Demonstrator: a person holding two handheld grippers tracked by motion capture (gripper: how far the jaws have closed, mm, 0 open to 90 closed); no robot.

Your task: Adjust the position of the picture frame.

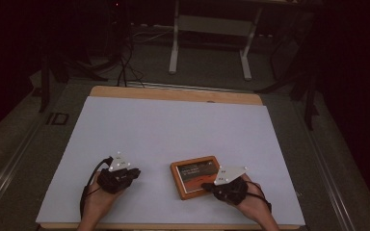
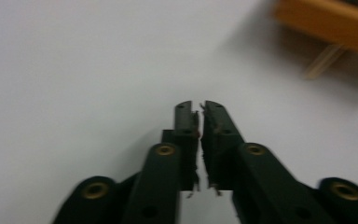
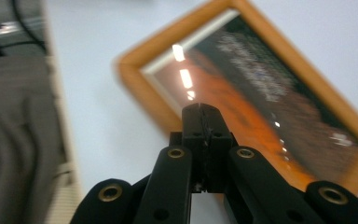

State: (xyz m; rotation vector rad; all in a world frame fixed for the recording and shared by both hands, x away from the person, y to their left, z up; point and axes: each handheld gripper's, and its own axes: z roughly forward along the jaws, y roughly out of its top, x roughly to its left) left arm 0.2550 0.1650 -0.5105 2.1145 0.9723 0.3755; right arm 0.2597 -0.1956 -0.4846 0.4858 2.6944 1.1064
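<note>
1. Thing in hand: a wooden picture frame (image 1: 196,176) lying flat, glass up, on the white sheet of the table (image 1: 173,125). It sits near the front edge, right of centre.
2. Right gripper (image 1: 209,186) is over the frame's front-right part. In the right gripper view (image 3: 204,111) its jaws are pressed together, nothing between them, tips over the glass near the frame's border. Can't tell if they touch the glass.
3. Left gripper (image 1: 136,172) is well apart from the frame, toward the front-left of the sheet. In the left gripper view (image 2: 199,106) the jaws are all but closed, only a hairline slit, gripping nothing, above bare sheet. The frame's edge and its stand leg (image 2: 324,59) show at the top right of that view.
4. Step, my read: approach, before any grasp. Frame isn't lifted or held.
5. Next move calls for: spread the right jaws, drop to a border rail, pinch wood rather than glass. Left gripper likely needs to come in to steady the opposite side.
6. Orientation: long axis runs roughly left-right, slightly skewed, right end turned a bit toward the back edge. The picture looks landscape; text too small to read.
</note>
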